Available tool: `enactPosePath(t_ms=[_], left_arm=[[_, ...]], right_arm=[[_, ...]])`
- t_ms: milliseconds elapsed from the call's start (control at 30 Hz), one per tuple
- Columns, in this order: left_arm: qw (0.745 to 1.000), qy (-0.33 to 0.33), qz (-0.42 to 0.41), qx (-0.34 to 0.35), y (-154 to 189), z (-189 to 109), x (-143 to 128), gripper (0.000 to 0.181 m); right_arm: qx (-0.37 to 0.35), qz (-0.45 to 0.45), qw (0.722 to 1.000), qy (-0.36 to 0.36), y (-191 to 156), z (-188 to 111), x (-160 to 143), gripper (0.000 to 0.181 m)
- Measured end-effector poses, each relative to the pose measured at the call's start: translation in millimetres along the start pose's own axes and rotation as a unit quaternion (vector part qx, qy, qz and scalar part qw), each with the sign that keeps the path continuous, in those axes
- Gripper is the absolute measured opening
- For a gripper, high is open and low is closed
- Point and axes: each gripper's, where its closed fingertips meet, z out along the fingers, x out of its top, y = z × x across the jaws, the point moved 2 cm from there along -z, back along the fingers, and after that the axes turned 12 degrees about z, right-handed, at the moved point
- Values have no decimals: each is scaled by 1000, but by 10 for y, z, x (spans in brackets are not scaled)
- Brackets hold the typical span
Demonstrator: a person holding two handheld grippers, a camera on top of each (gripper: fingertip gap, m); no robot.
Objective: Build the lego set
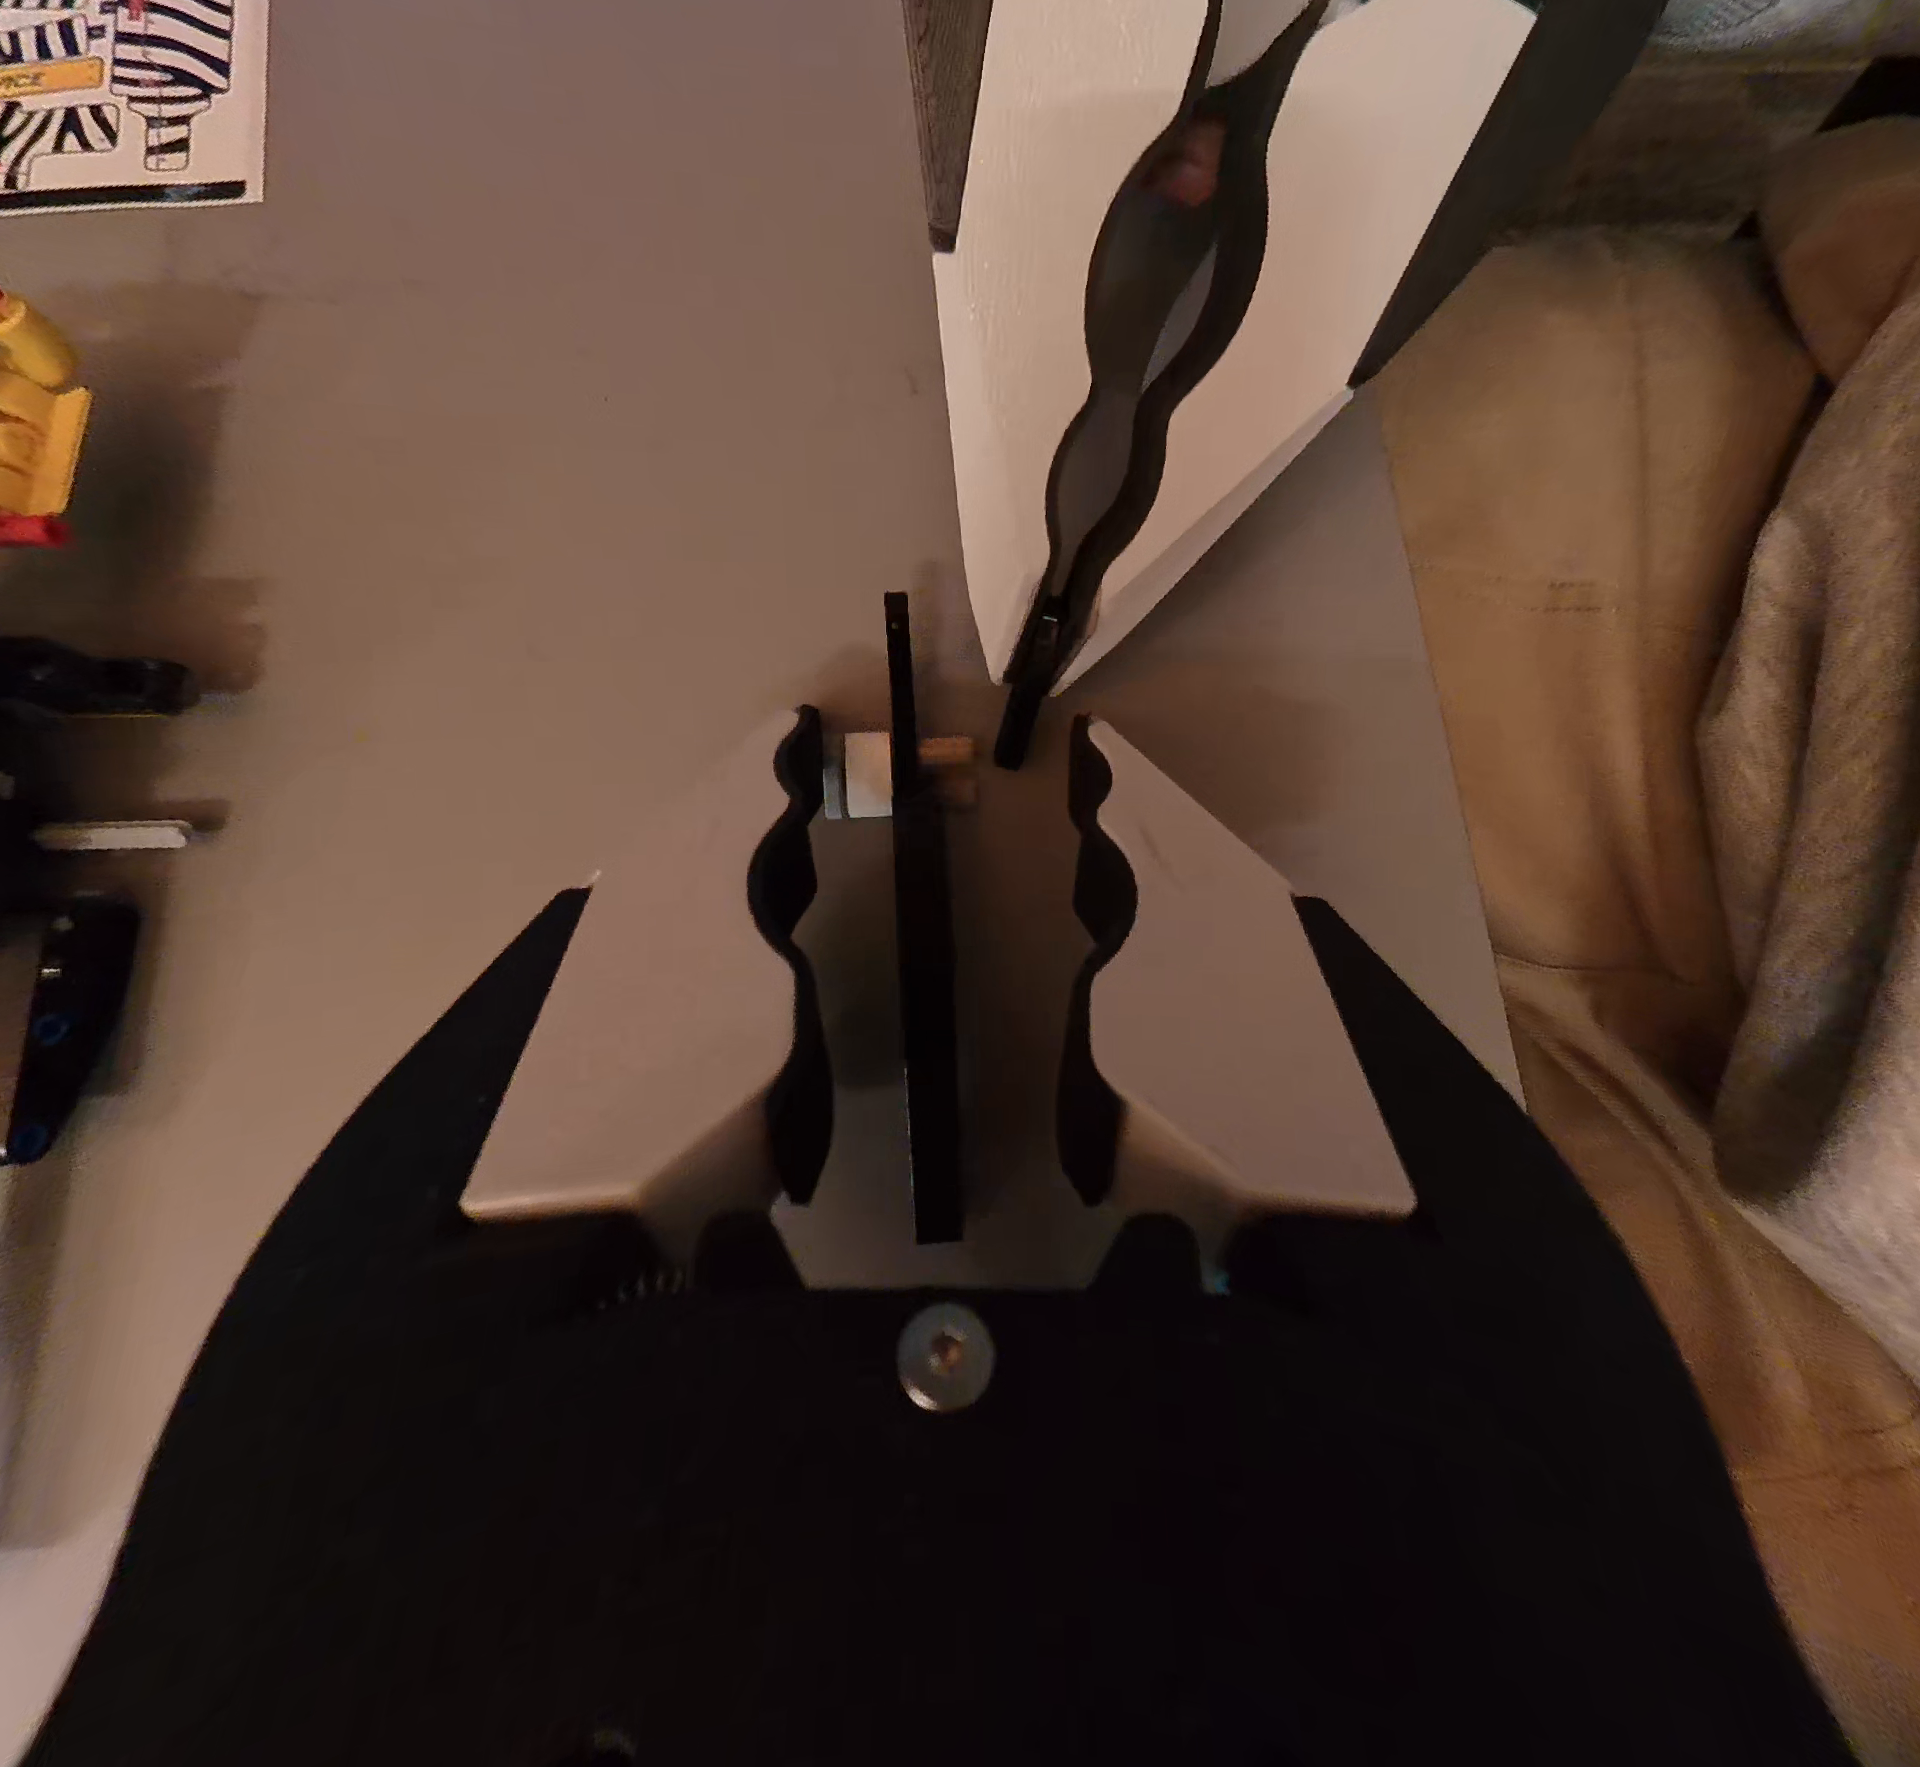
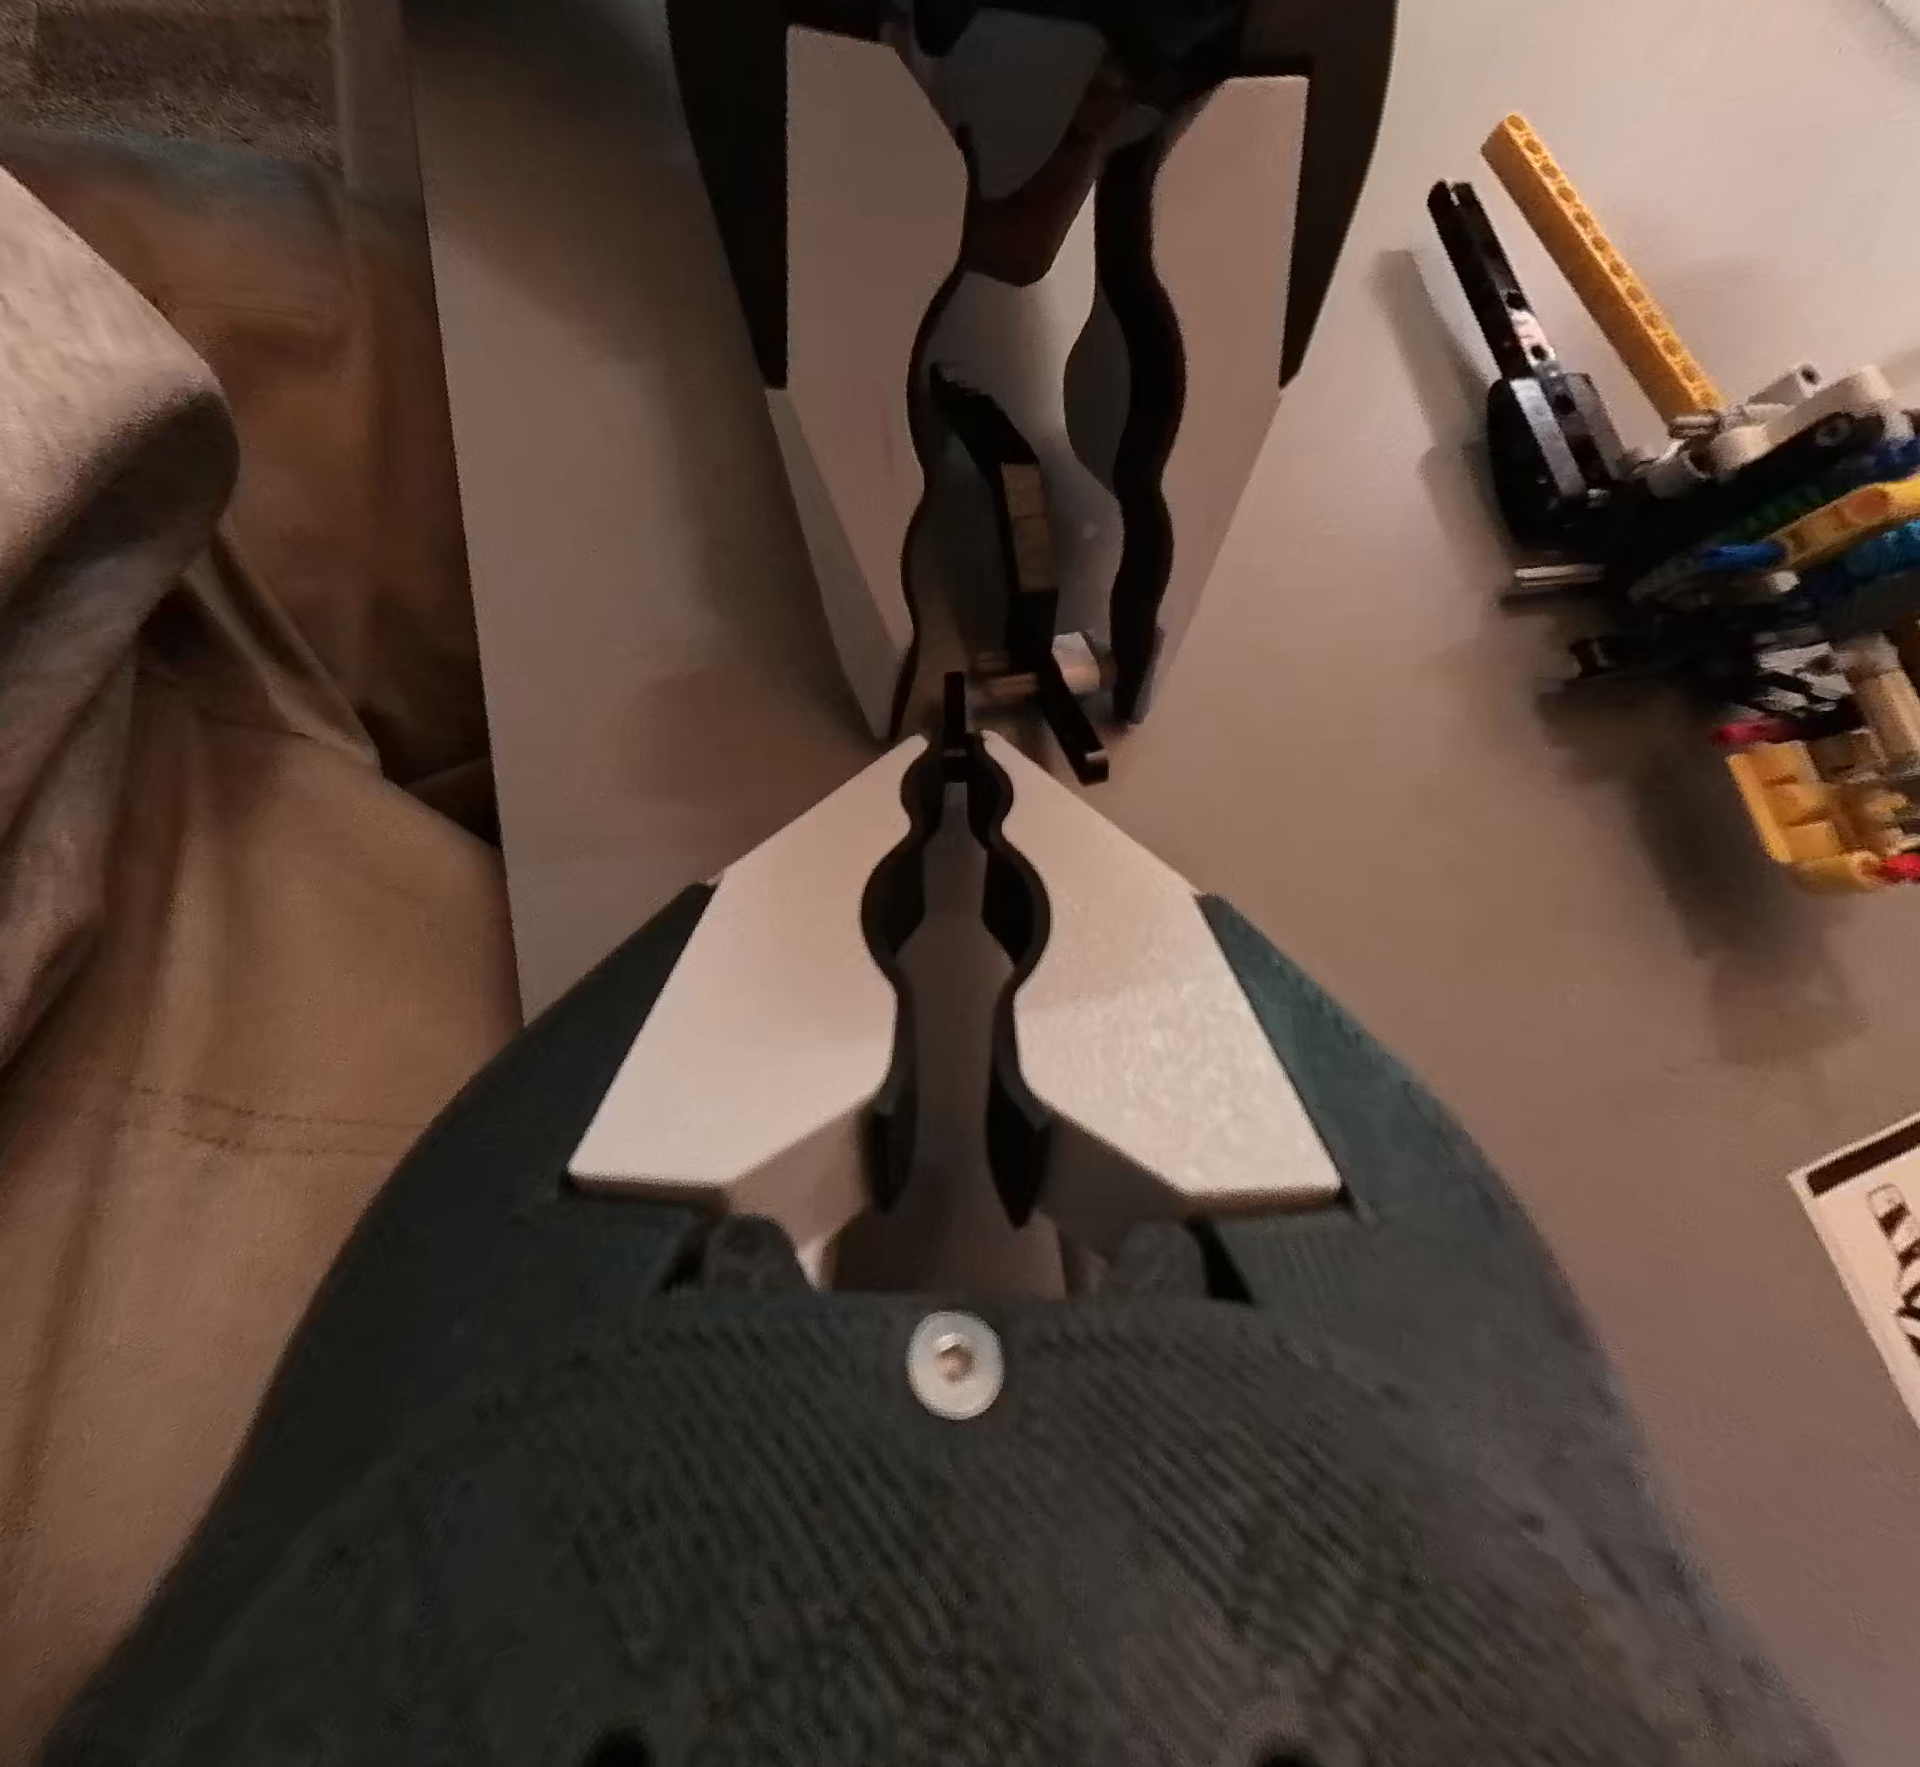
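Our left gripper (image 1: 940, 741) stands spread, and the long black beam (image 1: 928, 938) runs lengthwise up the gap between its fingers, long axis along them. Whether either finger actually bears on the beam we cannot tell; a white bush (image 1: 860, 775) on one side and a tan pin (image 1: 954, 770) on the other stick out crosswise near the beam's far end, and the bush sits right against the left finger's tip. Our right gripper (image 2: 954, 743) is pressed together on a small black piece (image 2: 953, 718), which pokes out past its tips. That piece lies just beside the tan pin's free end, slightly ahead of it and to the beam's right, so we judge the coming move to be a short sideways push onto the pin, with the right gripper the nearer one for that. We count two grippers, one long beam, one white bush, one tan pin and one small black piece in play. Off on the grey table (image 2: 1558, 834) sits one partly built model (image 2: 1787, 554) of yellow, black and blue parts, and one instruction sheet (image 1: 125, 24).
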Motion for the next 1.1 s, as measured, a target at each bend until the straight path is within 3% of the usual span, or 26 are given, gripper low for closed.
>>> enactPosePath(t_ms=[300,1100], left_arm=[[1000,-6,4,22,-22,-14,-19,52],[999,-8,-4,36,-39,-8,-16,38]], right_arm=[[-37,-94,995,-19,52,13,-33,2],[-3,-82,997,-15,108,26,-24,2]])
